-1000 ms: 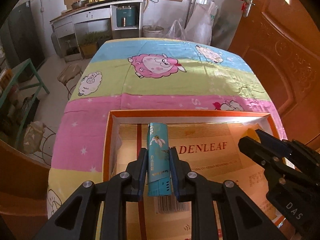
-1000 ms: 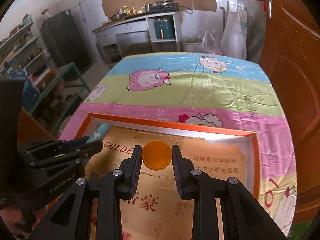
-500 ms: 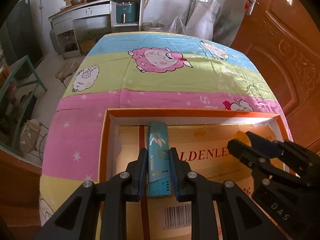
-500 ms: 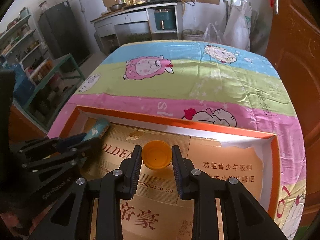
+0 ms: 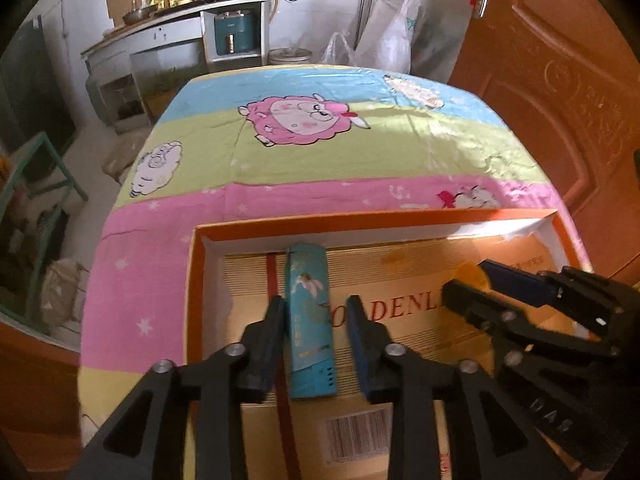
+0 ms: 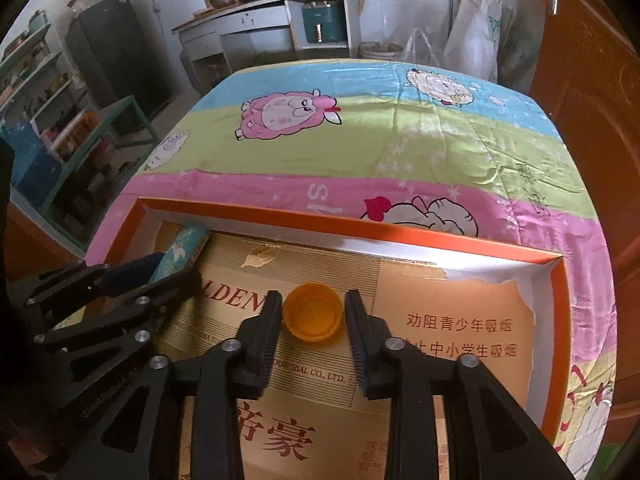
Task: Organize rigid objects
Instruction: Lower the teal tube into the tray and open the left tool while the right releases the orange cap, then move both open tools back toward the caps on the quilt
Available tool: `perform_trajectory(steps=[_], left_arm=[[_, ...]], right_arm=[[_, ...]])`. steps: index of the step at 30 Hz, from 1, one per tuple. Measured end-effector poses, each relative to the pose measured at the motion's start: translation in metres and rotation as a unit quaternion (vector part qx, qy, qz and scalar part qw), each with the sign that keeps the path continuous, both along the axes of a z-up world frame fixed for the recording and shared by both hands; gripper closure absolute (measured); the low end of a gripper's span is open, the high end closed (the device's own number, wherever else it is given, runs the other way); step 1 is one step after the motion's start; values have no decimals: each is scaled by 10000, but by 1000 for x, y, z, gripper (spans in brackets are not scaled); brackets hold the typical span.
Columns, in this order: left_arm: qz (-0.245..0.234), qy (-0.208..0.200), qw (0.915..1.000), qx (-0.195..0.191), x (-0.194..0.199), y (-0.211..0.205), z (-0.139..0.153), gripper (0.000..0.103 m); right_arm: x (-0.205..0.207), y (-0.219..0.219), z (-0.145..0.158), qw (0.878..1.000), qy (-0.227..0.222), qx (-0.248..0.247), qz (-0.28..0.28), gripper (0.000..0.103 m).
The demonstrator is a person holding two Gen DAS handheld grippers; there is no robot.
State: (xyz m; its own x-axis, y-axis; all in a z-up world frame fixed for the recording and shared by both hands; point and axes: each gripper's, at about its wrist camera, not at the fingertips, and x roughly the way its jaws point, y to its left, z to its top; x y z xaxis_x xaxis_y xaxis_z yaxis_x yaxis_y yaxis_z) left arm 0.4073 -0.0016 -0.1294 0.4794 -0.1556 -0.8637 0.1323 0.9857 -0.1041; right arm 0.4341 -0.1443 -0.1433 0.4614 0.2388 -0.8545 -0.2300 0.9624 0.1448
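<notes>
The teal box [image 5: 310, 324] lay flat in the orange tray [image 5: 192, 280], long axis pointing away from me toward the far wall, so it sat parallel to the side. My left gripper [image 5: 314, 320] had just opened, apparently clear. My right gripper [image 6: 313, 318] had likewise freed the orange cap [image 6: 313, 316], mouth up.
</notes>
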Motion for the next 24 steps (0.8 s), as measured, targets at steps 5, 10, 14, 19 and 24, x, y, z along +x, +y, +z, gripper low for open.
perform_trajectory(steps=[5,10,14,19,24], left_arm=[[86,-32,9996,-264,-5,7,10,64],[96,-243,9989,-394,-19,12,29,57],[101,-398,9980,-477,-33,14,41,56],[138,-554,9966,-599,-57,19,56,56],[55,-577,9942,-907,-77,21,66,56]], right_arm=[[-6,-3,7,9998,-92,-170,-86,54],[-18,-8,16,9997,-144,-141,-128,54],[-31,-14,24,9996,-162,-44,-215,54],[-51,-18,32,9994,-171,35,-284,54],[-71,-20,43,9992,-230,106,-301,54]])
